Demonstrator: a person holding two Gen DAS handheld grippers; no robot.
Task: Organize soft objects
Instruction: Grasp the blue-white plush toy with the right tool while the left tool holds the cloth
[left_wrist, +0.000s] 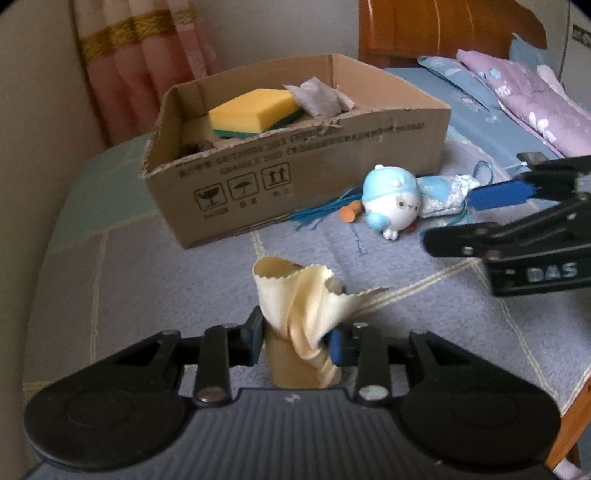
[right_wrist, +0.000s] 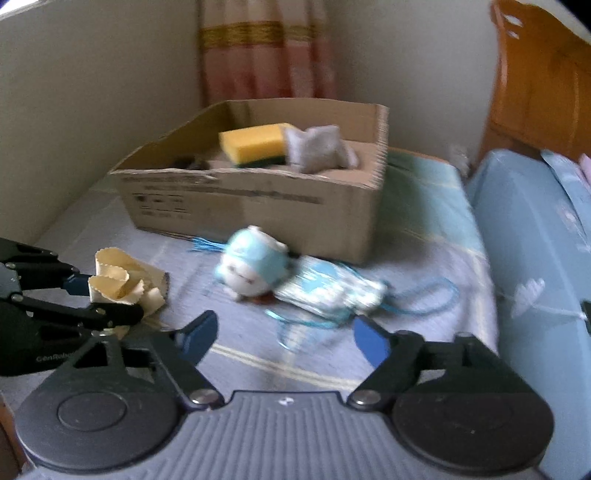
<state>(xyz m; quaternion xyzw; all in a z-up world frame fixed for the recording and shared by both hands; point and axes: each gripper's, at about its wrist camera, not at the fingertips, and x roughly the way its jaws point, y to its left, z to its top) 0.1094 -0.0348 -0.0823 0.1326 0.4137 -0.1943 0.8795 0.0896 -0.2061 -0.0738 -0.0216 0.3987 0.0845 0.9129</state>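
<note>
**Left tool pinching cloth; right tool spread**

The bed (left_wrist: 147, 266) carries all items; the cardboard box (left_wrist: 332, 155) stands at its far side, holding 1 yellow sponge (left_wrist: 255, 110) and 1 grey pouch (left_wrist: 317, 98); the blue-and-white plush toy (left_wrist: 393, 201) lies on the bed just in front of the box; the cream cloth (left_wrist: 306, 314) is pinched between the pads of the left tool (left_wrist: 295, 338); the right tool (right_wrist: 284, 338) stands spread, nothing between its fingers, near the toy.

Soft, even daylight, faint shadows; right wrist view motion-blurred throughout; fisheye bending and dark corners at edges.
</note>
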